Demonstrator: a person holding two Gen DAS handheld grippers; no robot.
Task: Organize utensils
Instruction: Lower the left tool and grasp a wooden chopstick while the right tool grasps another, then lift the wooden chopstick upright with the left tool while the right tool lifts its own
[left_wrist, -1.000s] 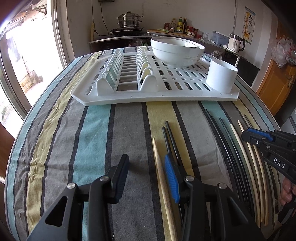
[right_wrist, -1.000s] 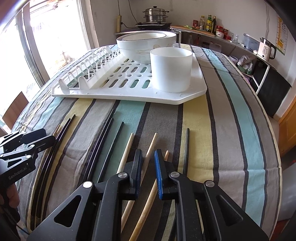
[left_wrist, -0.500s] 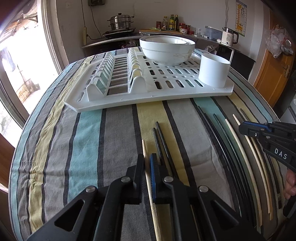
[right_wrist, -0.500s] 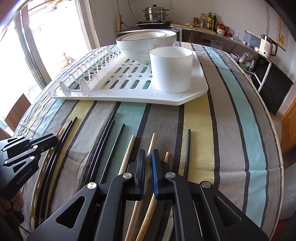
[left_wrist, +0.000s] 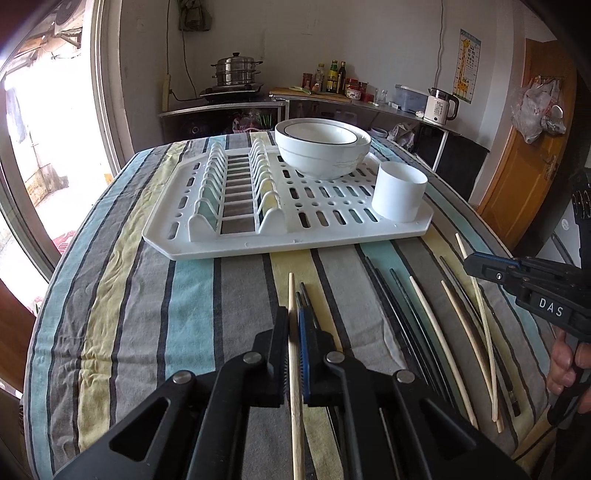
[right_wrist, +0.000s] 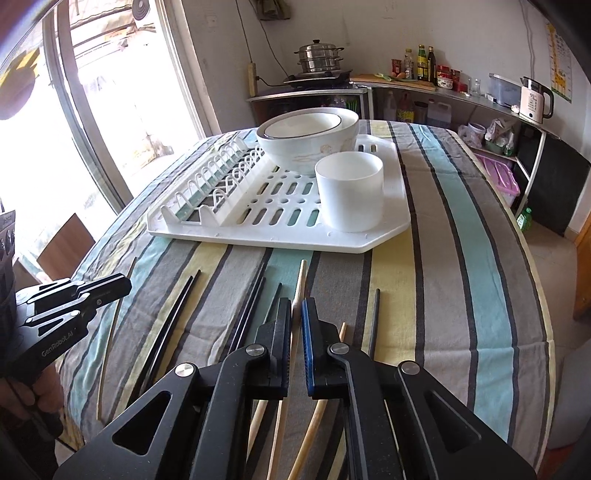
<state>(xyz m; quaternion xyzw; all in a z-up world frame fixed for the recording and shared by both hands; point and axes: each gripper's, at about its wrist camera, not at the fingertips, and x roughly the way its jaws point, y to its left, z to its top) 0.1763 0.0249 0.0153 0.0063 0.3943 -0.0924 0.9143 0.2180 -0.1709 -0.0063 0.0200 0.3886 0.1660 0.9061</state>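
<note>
My left gripper (left_wrist: 294, 317) is shut on a pale wooden chopstick (left_wrist: 291, 295), whose tip points toward the white dish rack (left_wrist: 258, 245). Two black chopsticks (left_wrist: 305, 295) lie just right of it on the striped cloth. My right gripper (right_wrist: 296, 306) is shut on another wooden chopstick (right_wrist: 301, 278), also pointing at the dish rack (right_wrist: 258, 240). A white cup (left_wrist: 400, 195) (right_wrist: 349, 192) stands upright on the rack's near right corner. Each gripper shows at the edge of the other's view: the right gripper (left_wrist: 480, 264) and the left gripper (right_wrist: 110, 286).
Two stacked white bowls (left_wrist: 321, 151) (right_wrist: 306, 136) sit at the back of the rack. Several loose black chopsticks (left_wrist: 391, 314) (right_wrist: 173, 317) and wooden chopsticks (left_wrist: 439, 339) (right_wrist: 314, 424) lie on the cloth. A single black chopstick (right_wrist: 373, 321) lies right of the right gripper.
Both grippers closed, each on a wooden chopstick, and then rose from the cloth. The table looks farther below in both views.
</note>
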